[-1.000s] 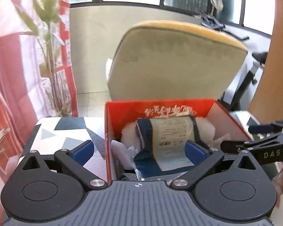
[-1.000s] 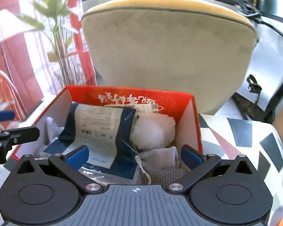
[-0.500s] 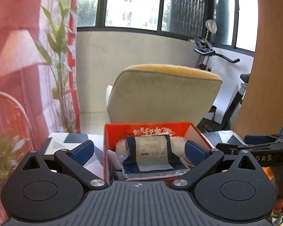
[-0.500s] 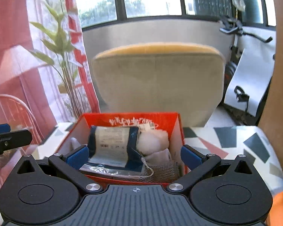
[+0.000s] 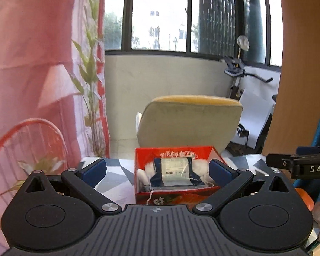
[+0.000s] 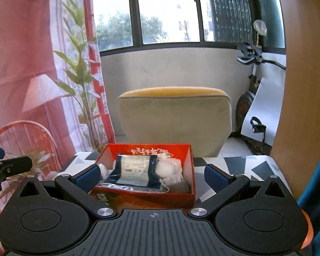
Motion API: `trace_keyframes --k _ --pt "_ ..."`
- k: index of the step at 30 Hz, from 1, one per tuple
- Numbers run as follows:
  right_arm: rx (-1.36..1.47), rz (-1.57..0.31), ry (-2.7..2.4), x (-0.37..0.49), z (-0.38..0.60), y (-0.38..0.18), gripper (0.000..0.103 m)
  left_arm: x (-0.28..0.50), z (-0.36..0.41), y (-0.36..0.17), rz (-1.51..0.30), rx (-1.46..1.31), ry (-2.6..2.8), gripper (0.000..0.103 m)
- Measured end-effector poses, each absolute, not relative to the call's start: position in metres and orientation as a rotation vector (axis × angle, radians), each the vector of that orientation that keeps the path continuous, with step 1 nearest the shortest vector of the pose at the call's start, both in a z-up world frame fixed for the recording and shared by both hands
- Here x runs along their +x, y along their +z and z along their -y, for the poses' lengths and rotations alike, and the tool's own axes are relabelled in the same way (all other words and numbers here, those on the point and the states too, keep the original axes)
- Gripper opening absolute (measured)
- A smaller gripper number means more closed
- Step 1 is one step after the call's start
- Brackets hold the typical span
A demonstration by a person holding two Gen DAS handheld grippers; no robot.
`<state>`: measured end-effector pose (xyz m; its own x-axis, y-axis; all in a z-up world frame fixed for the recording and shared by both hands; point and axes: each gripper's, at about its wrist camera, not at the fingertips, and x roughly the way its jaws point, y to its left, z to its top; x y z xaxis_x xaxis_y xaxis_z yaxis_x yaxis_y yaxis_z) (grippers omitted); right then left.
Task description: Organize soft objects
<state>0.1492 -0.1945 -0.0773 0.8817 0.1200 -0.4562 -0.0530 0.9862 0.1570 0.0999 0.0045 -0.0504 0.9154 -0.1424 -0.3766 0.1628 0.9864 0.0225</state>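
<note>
Left cam: left gripper (image 5: 157,171) has its jaws spread wide, nothing held. One glossy red cardboard box (image 5: 175,198) at 12 o'clock on the triangle-print table (image 5: 117,181), holding one navy plastic packet (image 5: 175,176) with a white label and something fluffy and white (image 5: 199,166). "DAS" reads on the tool at 3 o'clock. Right cam: right gripper (image 6: 152,176) is also wide open and empty; same box (image 6: 151,199) at 12, white script unreadable.

each hand-held gripper (image 5: 157,169) (image 6: 152,176) is black with ribbed housing, silver screws, blue finger pads (image 5: 93,169); one reads "das".
</note>
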Motion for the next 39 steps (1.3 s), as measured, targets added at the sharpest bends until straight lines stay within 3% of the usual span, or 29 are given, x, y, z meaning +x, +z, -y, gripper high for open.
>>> trace_keyframes --k 14,39 --pt "0.108 -0.37 0.05 0.05 0.185 -0.024 0.103 0.025 -0.006 -0.007 -0.268 0.067 -0.122 0.103" --pt "0.085 -0.363 -0.031 0.047 0.19 -0.023 0.103 0.021 -0.004 -0.009 -0.271 0.061 -0.078 0.103"
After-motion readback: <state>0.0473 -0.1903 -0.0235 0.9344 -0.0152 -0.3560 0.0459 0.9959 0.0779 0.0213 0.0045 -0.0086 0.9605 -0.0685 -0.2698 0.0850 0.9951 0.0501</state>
